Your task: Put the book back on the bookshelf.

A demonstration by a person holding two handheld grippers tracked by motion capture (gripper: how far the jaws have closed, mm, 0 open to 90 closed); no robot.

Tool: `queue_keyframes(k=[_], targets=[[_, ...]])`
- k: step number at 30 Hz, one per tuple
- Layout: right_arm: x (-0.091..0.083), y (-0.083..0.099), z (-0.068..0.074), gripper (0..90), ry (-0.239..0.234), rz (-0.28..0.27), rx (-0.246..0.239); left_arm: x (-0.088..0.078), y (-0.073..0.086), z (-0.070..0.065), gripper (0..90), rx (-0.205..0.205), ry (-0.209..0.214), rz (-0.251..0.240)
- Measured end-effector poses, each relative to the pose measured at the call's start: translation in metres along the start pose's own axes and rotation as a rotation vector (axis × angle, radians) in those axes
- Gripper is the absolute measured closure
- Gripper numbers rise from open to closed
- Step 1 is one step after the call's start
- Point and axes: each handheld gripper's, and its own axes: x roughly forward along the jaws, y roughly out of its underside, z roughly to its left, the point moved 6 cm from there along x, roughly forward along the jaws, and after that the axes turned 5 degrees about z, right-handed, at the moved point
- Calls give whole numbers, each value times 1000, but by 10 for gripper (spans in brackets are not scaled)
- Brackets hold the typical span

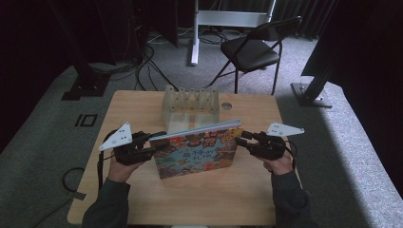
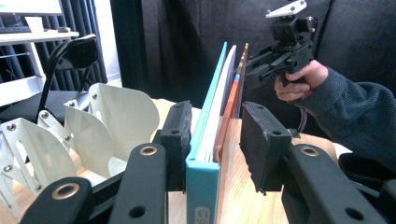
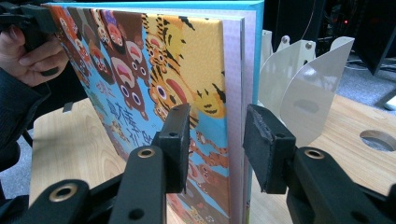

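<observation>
A picture book (image 1: 197,152) with a bright animal cover and teal back stands on its lower edge on the wooden table (image 1: 190,204), leaning away from me. My left gripper (image 1: 159,142) is shut on its left end and my right gripper (image 1: 240,137) on its right end. In the left gripper view the book (image 2: 208,140) runs edge-on between my left gripper's (image 2: 217,121) pads, with the right gripper (image 2: 250,70) at the far end. In the right gripper view the book's cover (image 3: 154,84) sits between my right gripper's (image 3: 217,126) pads.
A white rack (image 1: 190,102) of curved dividers stands just behind the book, also seen as the rack (image 2: 107,126) and the rack (image 3: 299,79). A round hole (image 1: 226,105) lies in the table beside it. A black folding chair (image 1: 252,47) stands beyond the table.
</observation>
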Motion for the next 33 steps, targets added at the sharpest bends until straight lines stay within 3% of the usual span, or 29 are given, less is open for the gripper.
queue_keyframes(k=[33], targets=[[-4, 10, -6, 603, 2, 0, 29, 17, 4, -1, 697, 20, 27, -4]])
